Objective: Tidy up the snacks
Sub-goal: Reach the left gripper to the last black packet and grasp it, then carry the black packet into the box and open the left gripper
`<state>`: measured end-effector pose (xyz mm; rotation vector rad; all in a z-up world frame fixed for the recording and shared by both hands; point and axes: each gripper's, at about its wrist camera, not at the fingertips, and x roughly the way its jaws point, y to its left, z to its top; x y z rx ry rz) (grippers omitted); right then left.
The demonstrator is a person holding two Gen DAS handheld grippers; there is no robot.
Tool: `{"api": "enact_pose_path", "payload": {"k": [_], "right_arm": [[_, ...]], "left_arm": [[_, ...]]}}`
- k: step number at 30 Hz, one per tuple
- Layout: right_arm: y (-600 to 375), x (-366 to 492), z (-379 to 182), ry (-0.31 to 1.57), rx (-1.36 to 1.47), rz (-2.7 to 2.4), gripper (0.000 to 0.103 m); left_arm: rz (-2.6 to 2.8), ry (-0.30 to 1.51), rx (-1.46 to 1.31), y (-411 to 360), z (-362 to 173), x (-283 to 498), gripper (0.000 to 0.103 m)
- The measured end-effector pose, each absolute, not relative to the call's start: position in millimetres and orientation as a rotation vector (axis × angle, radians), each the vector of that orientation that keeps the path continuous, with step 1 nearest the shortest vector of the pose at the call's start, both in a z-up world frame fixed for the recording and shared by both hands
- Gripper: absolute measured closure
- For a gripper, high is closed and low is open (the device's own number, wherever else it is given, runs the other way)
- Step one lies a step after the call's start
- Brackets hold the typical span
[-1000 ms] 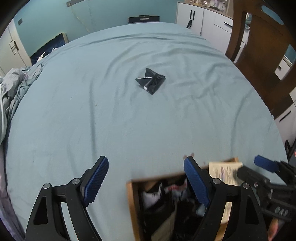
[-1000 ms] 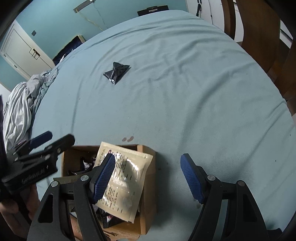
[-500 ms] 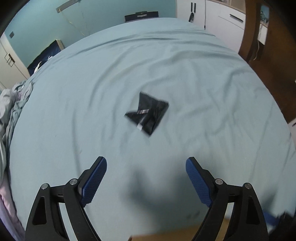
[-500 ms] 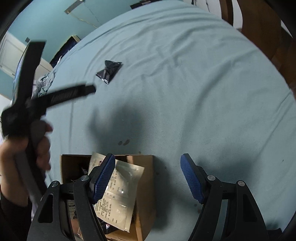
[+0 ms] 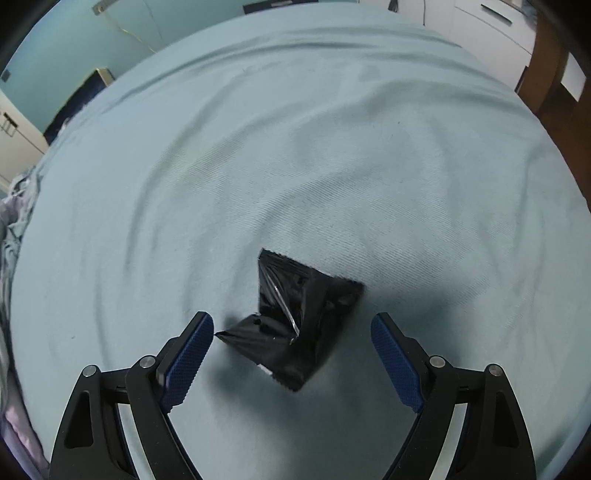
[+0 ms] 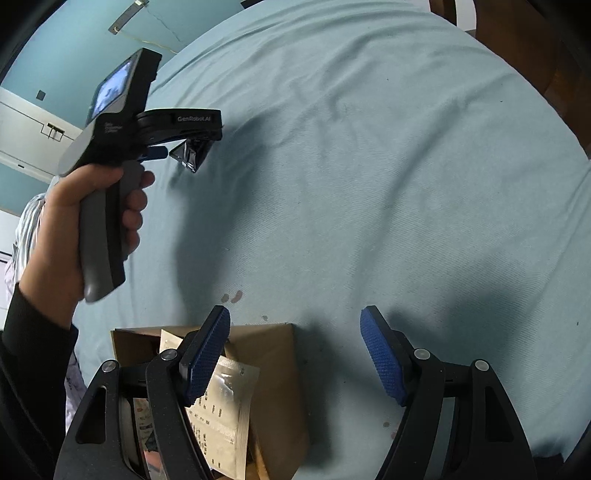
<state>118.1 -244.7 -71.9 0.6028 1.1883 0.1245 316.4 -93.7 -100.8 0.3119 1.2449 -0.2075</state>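
A crumpled black snack packet (image 5: 303,317) lies on the light blue cloth (image 5: 295,166). My left gripper (image 5: 291,325) points steeply down over it. Its jaws are closing with the packet between them; the left pad (image 5: 188,354) is almost at the packet's corner and the right pad stands apart from it. The right wrist view shows the same packet (image 6: 192,155) at far left under the left gripper, whose handle a hand (image 6: 74,206) holds. My right gripper (image 6: 295,317) is open and holds nothing, beside a cardboard box (image 6: 273,354) containing a beige packet (image 6: 221,406).
Rumpled grey bedding (image 5: 14,221) lies past the cloth's left edge. Dark wooden furniture (image 5: 546,74) and white cabinets (image 5: 480,22) stand at the far right. Small dark stains (image 6: 232,295) mark the cloth just beyond the box.
My left gripper has travelled away from the box, across the cloth and down, until the black packet lies between its fingers. The right gripper has shifted only a little, staying by the box.
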Motion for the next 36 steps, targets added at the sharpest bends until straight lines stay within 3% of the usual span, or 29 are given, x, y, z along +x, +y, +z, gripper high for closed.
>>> {"api": "enact_pose_path", "payload": {"k": [4, 15, 22, 32, 34, 36], "right_arm": [[-245, 117, -68, 1.160, 0.612, 0.155, 0.031], [-242, 101, -52, 1.101, 0.575, 0.149, 0.031], [-235, 88, -35, 1.071, 0.499, 0.124, 0.031], [-238, 45, -15, 1.056, 0.453, 0.111, 0.031], [-236, 38, -8, 1.048, 0.425, 0.133, 0.031], [-236, 30, -2, 1.048, 0.384, 0.177, 0.031]], "left_arm": [[-0.259, 1.285, 0.229, -87, -104, 317, 0.053], [-0.253, 1.213, 0.203, -37, -30, 221, 0.055], [-0.313, 1.155, 0.172, -1, 19, 116, 0.055], [-0.419, 1.102, 0.158, 3, 17, 34, 0.054], [-0.435, 1.090, 0.170, 0, 14, 27, 0.049], [-0.430, 1.086, 0.172, 2, 13, 25, 0.020]]}}
